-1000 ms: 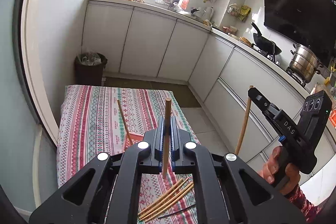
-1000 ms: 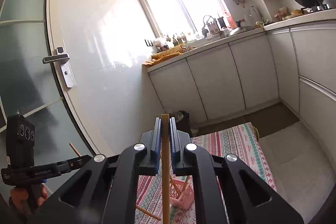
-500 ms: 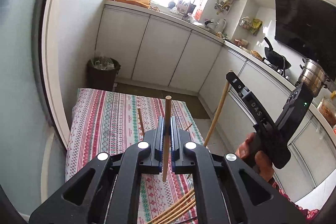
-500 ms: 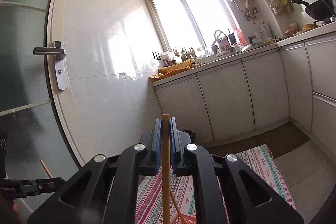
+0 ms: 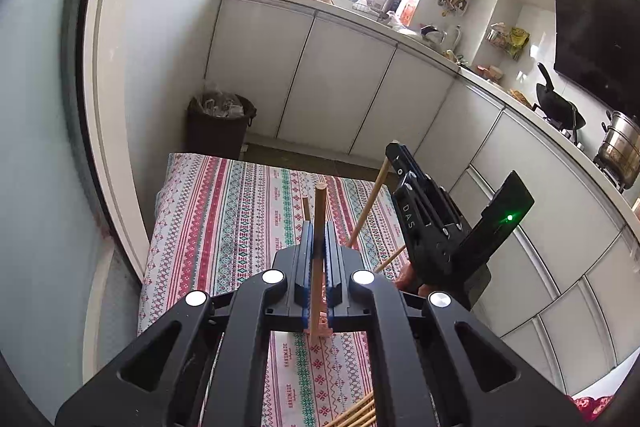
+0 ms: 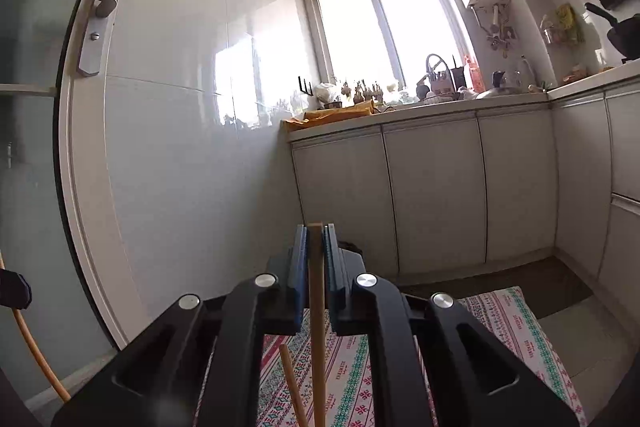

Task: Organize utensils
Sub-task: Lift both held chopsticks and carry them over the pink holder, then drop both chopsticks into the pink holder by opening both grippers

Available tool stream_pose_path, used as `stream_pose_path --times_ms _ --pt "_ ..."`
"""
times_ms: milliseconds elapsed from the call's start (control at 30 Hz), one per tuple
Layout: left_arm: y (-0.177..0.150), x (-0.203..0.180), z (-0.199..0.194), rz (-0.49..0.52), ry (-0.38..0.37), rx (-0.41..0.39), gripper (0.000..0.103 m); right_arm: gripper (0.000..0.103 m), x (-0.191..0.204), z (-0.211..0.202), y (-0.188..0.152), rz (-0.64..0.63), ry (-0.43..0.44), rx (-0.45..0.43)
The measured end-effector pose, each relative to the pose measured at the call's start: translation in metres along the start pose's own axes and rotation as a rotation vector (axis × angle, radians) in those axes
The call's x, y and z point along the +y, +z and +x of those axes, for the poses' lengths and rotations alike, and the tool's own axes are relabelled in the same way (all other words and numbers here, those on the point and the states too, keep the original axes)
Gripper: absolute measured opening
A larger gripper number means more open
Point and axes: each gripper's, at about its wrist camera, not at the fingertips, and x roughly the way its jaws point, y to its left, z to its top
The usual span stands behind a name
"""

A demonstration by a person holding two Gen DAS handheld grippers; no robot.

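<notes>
Right gripper (image 5: 394,157) marked "DAS"; cloth on tabletop (image 5: 224,211) prints "HANDMADE". Left gripper (image 5: 319,227) jaws closed on chopstick (image 5: 319,247); right jaws closed on another chopstick (image 6: 317,307), lower end cut off.

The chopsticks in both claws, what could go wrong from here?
1. The left claw pinches its chopstick by a thin section, so it might pivot or slip as it is lowered.
2. The right claw, seen in the left wrist view, holds its chopstick tilted close to the left one; the sticks could knock together.
3. Loose chopsticks lie near the edge of the striped tablecloth; a bump could roll them off.
</notes>
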Motion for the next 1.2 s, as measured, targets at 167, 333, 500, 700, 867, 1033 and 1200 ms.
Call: stream_pose_path --times_ms 167,333,500,700,867,1033,1200 --pt "0.005 -0.005 0.012 0.004 0.0 0.005 0.004 0.054 -0.012 -0.042 0.026 0.045 -0.027 -0.055" --pt "0.024 -0.02 0.022 0.02 -0.014 -0.019 0.004 0.072 -0.022 -0.108 0.064 0.021 -0.078 -0.102" --pt "0.032 -0.038 0.043 0.047 0.007 -0.021 0.004 0.077 -0.041 -0.15 0.074 0.026 -0.162 0.006" --pt "0.018 -0.051 0.083 0.114 0.064 0.046 0.005 0.077 -0.052 -0.167 0.057 0.059 -0.189 0.13" --pt "-0.001 -0.048 0.098 0.098 0.07 0.081 0.031 0.077 -0.056 -0.169 0.045 0.092 -0.197 0.177" --pt "0.004 -0.051 0.074 0.084 0.052 0.041 0.032 0.077 -0.063 -0.175 0.046 0.1 -0.22 0.189" --pt "0.008 -0.068 0.041 0.121 0.011 -0.001 0.048 0.087 -0.08 -0.192 0.052 0.159 -0.319 0.184"
